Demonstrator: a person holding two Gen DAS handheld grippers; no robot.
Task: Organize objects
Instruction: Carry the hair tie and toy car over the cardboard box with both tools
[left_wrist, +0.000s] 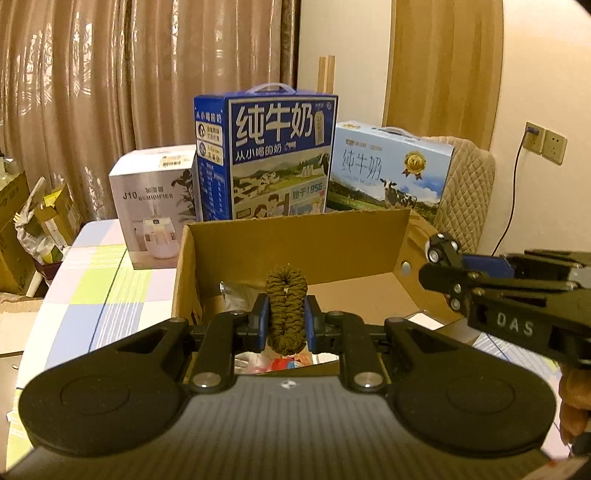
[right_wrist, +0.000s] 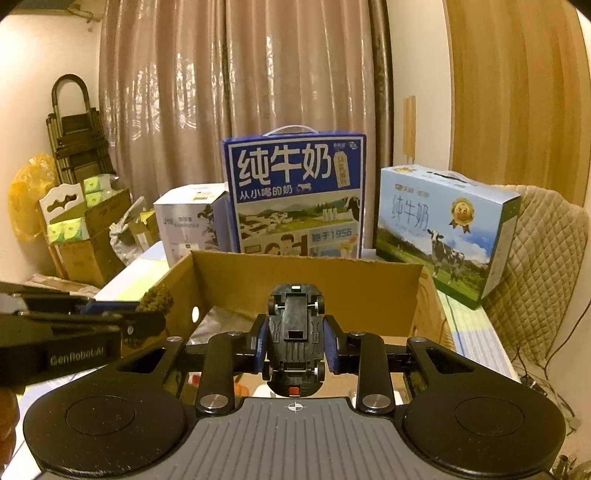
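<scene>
My left gripper is shut on an olive-brown knitted hair scrunchie, pinched upright between the blue pads above the near edge of an open cardboard box. My right gripper is shut on a black toy car, its underside and wheels facing the camera, held over the same cardboard box. In the left wrist view the right gripper comes in from the right with the toy car at its tip. The right wrist view shows the left gripper entering from the left, carrying the scrunchie.
Behind the cardboard box stand a tall blue milk carton, a light-blue milk carton and a white humidifier box on a checked tablecloth. A quilted chair back is at right. Crumpled wrapping lies inside the box. Floor clutter sits at left.
</scene>
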